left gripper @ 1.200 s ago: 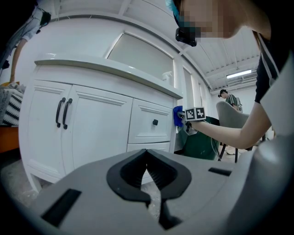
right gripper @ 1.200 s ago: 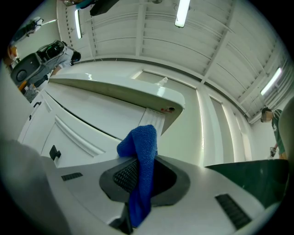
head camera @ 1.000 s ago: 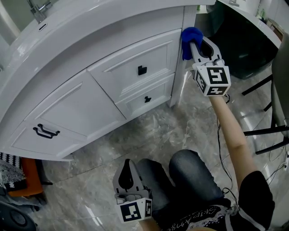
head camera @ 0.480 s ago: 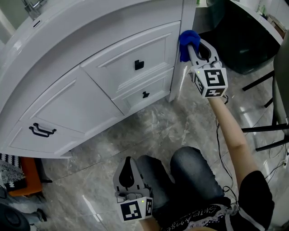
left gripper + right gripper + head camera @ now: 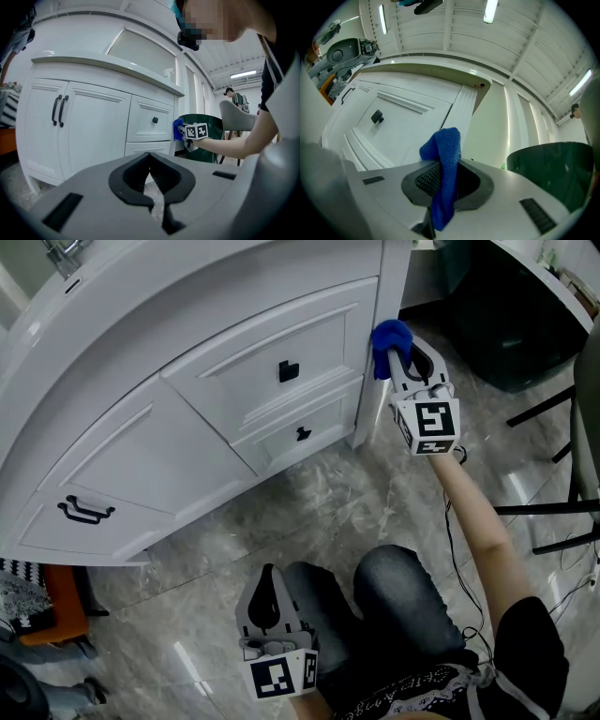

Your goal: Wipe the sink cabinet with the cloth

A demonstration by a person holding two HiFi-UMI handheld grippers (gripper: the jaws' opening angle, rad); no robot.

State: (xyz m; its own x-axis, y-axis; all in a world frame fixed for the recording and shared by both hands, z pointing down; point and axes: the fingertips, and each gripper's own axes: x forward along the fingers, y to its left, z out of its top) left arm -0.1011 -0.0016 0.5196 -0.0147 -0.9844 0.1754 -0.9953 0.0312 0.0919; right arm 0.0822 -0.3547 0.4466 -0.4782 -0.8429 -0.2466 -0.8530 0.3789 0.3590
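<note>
Sticking from the right tongs (image 5: 442, 178), the cloth (image 5: 445, 140) meets the sink cabinet (image 5: 187, 427).

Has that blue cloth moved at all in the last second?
Yes. The cloth, clamped in the right gripper, has slid down the cabinet corner and now sits lower against the upper drawer's black knob.

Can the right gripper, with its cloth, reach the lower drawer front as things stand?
Probably yes. The right gripper holds the blue cloth by the cabinet's corner post, just beside the lower drawer, with nothing between them.
</note>
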